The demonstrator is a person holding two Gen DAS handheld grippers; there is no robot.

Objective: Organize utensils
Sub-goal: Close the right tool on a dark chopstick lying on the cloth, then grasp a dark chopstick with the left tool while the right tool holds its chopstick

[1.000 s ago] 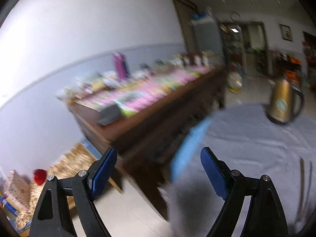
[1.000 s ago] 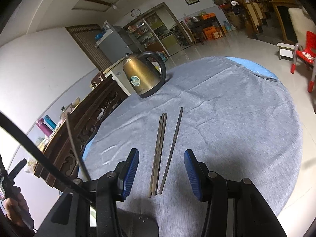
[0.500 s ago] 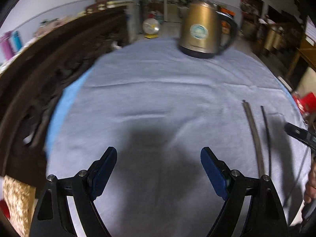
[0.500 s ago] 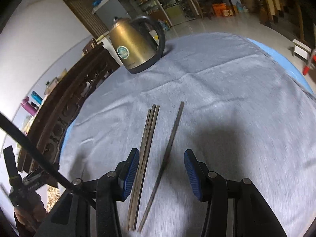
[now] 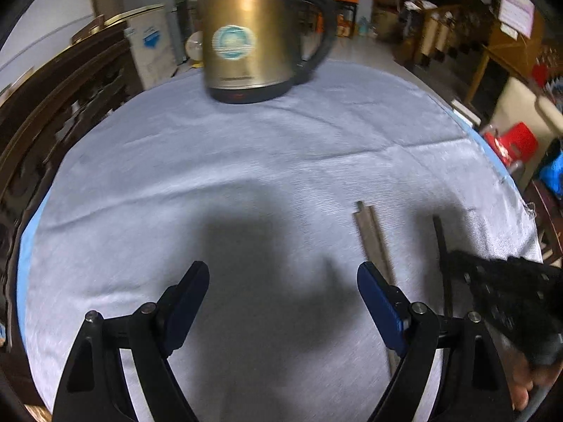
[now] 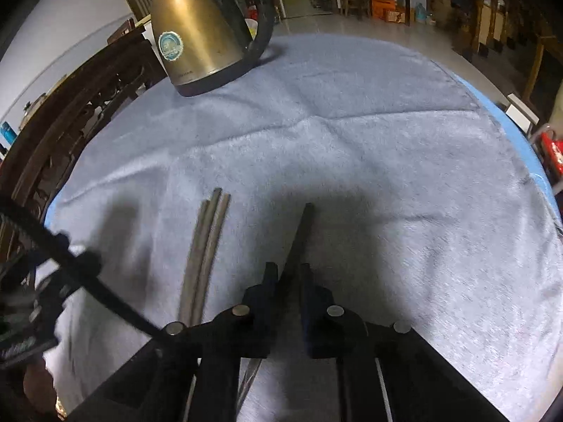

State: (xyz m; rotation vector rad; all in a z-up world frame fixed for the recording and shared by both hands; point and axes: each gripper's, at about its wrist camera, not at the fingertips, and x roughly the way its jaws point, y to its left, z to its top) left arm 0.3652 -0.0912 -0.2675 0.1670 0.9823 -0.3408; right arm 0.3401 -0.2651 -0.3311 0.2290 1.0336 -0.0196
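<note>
Since the lone chopstick (image 6: 303, 227) lies apart from the trio (image 6: 206, 242) on the desk (image 6: 387, 161), right gripper (image 6: 286, 274) jaws have just closed on it, left gripper (image 5: 281, 288) jaws wide, empty.

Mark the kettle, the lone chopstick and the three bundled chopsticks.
kettle (image 6: 197, 31), right wrist view, on its gold body.
lone chopstick (image 6: 302, 232), right wrist view, on its shaft ahead of the jaws.
three bundled chopsticks (image 6: 204, 242), right wrist view, mid-shaft.
</note>
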